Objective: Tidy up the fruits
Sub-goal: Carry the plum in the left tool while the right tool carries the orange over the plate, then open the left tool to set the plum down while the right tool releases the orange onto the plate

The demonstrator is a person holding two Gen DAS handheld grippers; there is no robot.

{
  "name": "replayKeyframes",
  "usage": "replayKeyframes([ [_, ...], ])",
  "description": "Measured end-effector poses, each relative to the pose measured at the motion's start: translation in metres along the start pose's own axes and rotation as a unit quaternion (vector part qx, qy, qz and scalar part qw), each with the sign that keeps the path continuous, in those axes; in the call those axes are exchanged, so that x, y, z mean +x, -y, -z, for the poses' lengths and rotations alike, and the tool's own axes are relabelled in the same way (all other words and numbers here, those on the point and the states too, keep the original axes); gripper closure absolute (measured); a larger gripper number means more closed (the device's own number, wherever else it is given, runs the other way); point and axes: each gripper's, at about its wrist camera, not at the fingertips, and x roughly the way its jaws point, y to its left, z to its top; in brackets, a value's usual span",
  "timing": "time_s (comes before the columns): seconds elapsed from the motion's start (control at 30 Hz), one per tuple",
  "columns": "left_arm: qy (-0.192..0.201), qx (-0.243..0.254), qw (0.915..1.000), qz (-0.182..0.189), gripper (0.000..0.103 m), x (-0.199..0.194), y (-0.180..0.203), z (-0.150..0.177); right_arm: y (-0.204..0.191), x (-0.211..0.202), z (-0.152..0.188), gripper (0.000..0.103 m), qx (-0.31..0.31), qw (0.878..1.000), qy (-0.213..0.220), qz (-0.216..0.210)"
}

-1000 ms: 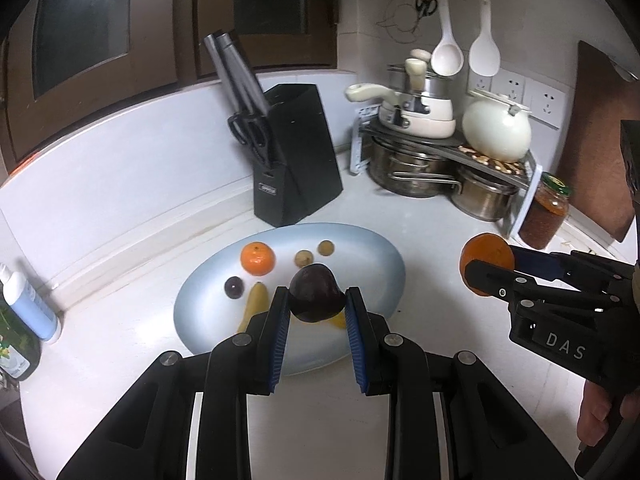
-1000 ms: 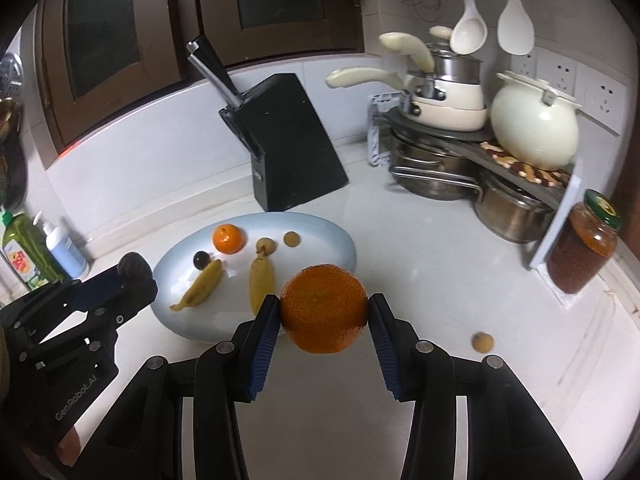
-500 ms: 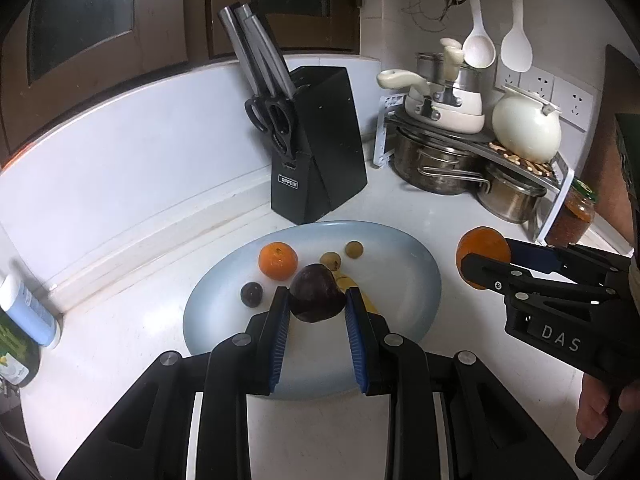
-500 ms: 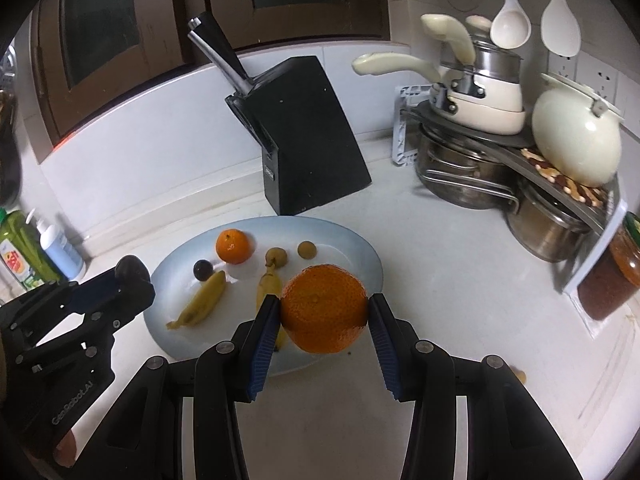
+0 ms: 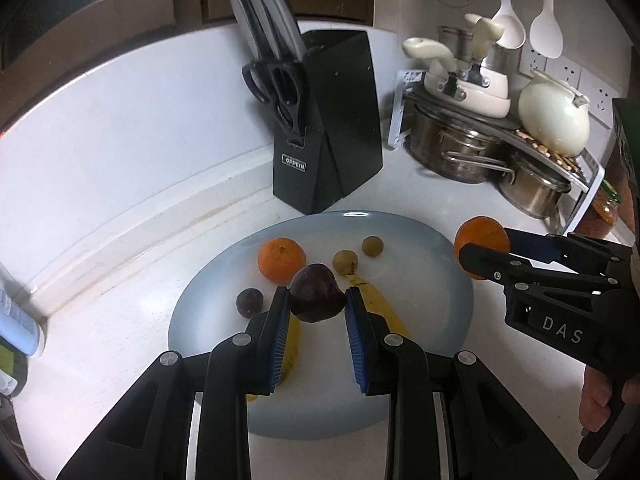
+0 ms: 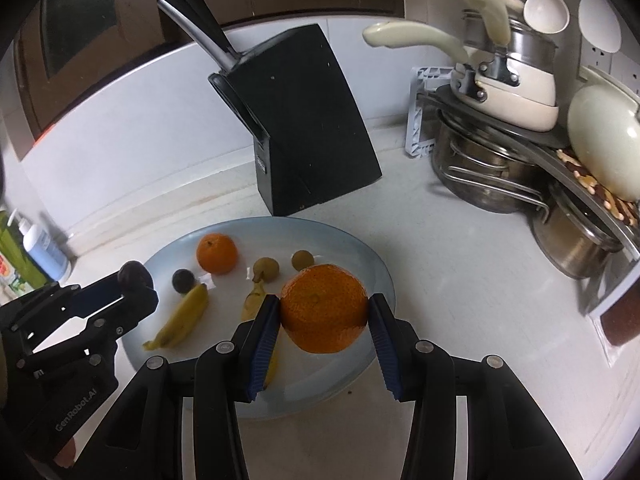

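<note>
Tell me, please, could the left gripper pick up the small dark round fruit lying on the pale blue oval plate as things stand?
Probably not: the left gripper is shut on a large dark purple fruit, so its fingers are occupied. The small dark round fruit lies uncovered just beside it on the pale blue oval plate.

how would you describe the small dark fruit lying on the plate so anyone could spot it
Find the black knife block, then the pale blue plate in front of it. The dark fruit lies between the small orange and a banana; it is the only dark, round one lying there.
</note>
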Motion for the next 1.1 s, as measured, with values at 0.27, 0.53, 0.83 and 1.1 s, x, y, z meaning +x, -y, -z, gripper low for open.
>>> replayKeyframes([
  [0.27, -0.026, 0.0, 0.9997, -0.003, 0.075, 0.031, -0.003, 0.0, 0.004, 0.028, -0.008, 0.057, -0.009, 1.0, -0.016, 0.0],
  [0.53, -0.055, 0.003, 0.9985, 0.001, 0.075, 0.057, -0.005, 0.004, 0.007, 0.055, -0.009, 0.057, -0.01, 0.999, -0.042, -0.008],
  [0.83, -0.079, 0.009, 0.9968, 0.005, 0.075, 0.075, -0.004, 0.007, 0.008, 0.074, -0.007, 0.057, -0.006, 0.998, -0.067, -0.008],
  [1.1, -0.083, 0.011, 0.9965, 0.004, 0.075, 0.08, -0.002, 0.005, 0.009, 0.085, -0.005, 0.057, -0.004, 0.997, -0.081, -0.011],
])
